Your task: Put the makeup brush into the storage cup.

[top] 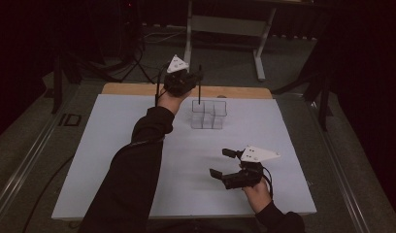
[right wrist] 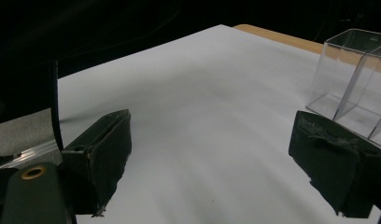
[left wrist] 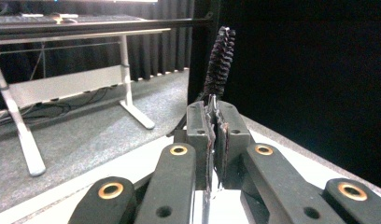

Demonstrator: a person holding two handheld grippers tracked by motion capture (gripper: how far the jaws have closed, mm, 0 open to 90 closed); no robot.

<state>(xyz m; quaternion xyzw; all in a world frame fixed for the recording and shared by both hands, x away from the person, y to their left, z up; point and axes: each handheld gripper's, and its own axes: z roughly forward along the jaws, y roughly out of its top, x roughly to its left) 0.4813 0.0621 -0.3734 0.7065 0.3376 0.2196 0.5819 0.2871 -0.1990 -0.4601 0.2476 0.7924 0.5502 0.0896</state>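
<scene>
A white rectangular table mat (top: 138, 160) covers most of a wooden table, whose bare edge (top: 138, 89) shows along the far side. A clear plastic organiser with square compartments (top: 209, 114) stands on the mat, far and slightly right of centre; none of its compartments appears to hold anything.

The person's left gripper (top: 191, 80) is raised above the far edge of the mat, just left of the organiser. Its jaws are pressed together on the thin handle of a slim black bristle brush (top: 199, 87). In the high view the brush hangs upright with its lower end at the organiser's far left compartment; whether it is inside cannot be told.

The right gripper (top: 224, 164) hovers near the mat's near right, jaws spread wide, holding nothing.

The brush seems picked up and carried over; lowering and releasing it likely remain.
</scene>
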